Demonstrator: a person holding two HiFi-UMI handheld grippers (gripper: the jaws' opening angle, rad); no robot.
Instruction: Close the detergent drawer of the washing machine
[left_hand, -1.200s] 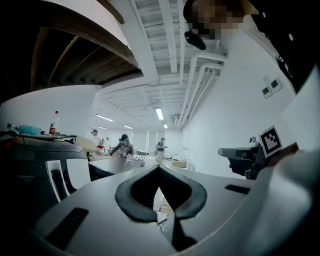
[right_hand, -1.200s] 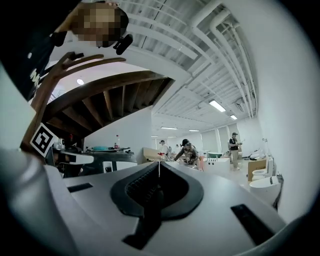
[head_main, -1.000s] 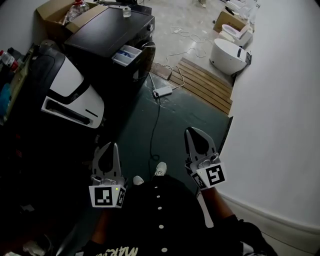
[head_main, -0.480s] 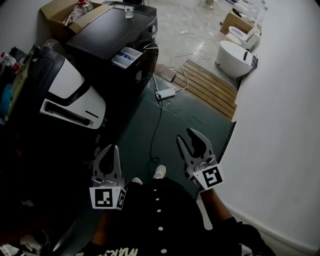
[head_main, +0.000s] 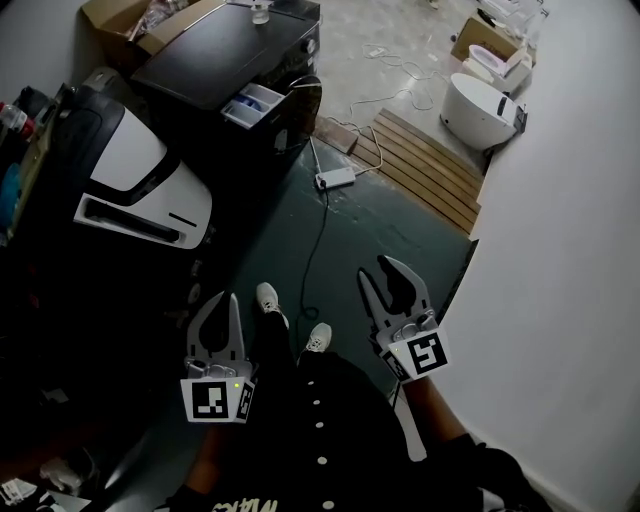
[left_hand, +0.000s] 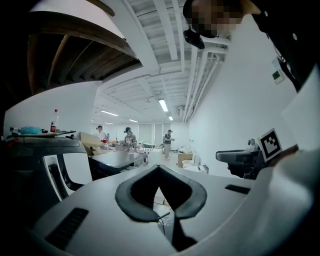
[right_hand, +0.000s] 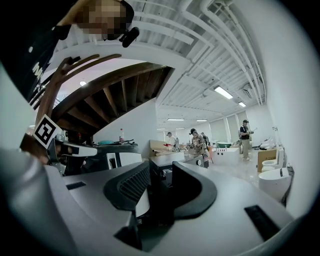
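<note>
The black washing machine (head_main: 215, 55) stands far ahead at the top left of the head view, with its pale detergent drawer (head_main: 252, 104) pulled out of the front. Both grippers are held low, close to my body and well short of it. My left gripper (head_main: 226, 300) is shut, its tips meeting with nothing between them (left_hand: 159, 168). The jaws of my right gripper (head_main: 374, 267) have just been opening; they now stand apart with nothing between them (right_hand: 160, 170). The machine appears small in the left gripper view (left_hand: 117, 159).
A white-and-black appliance (head_main: 140, 185) lies left of the path. A power strip (head_main: 335, 180) and its cable cross the dark floor. A wooden slat platform (head_main: 425, 165) and a white toilet (head_main: 480, 105) sit at the right, against a white wall (head_main: 560, 260). My shoes (head_main: 268, 298) show below.
My right gripper's jaws went from shut to open. One foot has stepped forward between the grippers, and the view has shifted slightly toward the washing machine.
</note>
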